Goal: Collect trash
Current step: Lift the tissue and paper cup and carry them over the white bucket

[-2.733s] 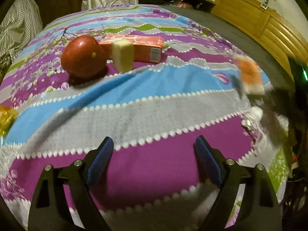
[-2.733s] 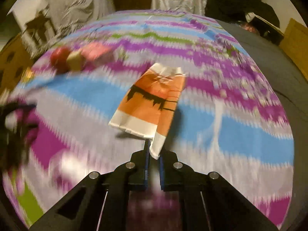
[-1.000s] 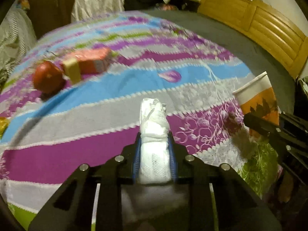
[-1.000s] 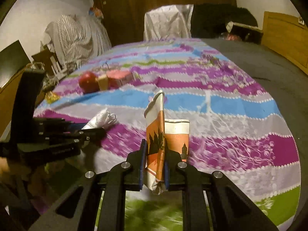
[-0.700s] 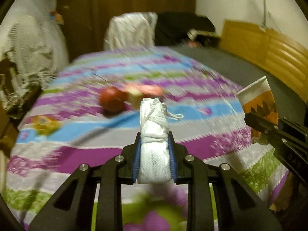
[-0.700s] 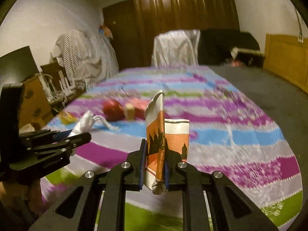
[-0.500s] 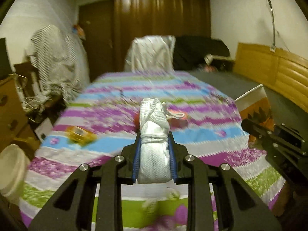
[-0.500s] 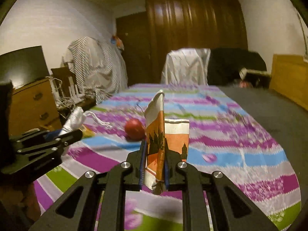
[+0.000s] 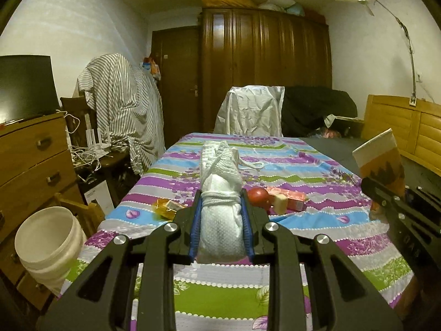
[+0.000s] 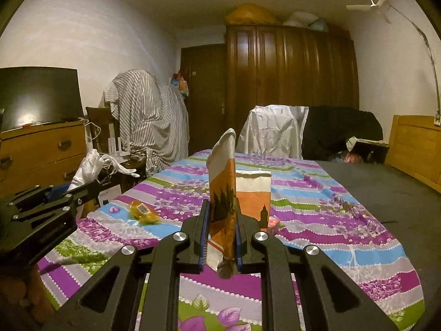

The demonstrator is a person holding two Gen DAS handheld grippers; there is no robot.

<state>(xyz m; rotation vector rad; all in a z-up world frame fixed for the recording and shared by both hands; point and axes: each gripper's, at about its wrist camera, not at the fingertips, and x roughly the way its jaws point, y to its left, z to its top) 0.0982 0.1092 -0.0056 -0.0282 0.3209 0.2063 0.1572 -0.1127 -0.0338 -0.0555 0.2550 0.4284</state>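
My left gripper (image 9: 220, 209) is shut on a white knotted rag bundle (image 9: 220, 182) and holds it up over the near end of the bed. My right gripper (image 10: 221, 215) is shut on a crushed orange and white paper cup (image 10: 223, 193), also held above the bed. The cup shows in the left wrist view (image 9: 379, 157) at the right, and the bundle shows in the right wrist view (image 10: 89, 165) at the left. A white bucket (image 9: 48, 244) stands on the floor left of the bed.
On the striped bedspread (image 9: 289, 171) lie a red apple (image 9: 257, 197), a pale block (image 9: 279, 207), a red carton (image 9: 290, 197) and a yellow wrapper (image 9: 166, 208). A wooden dresser (image 9: 33, 162) stands at the left, a headboard (image 9: 408, 129) at the right.
Both grippers have lifted and pulled back from the bed surface with their loads; the views now look level across the room, and the bucket has come into view at the left.
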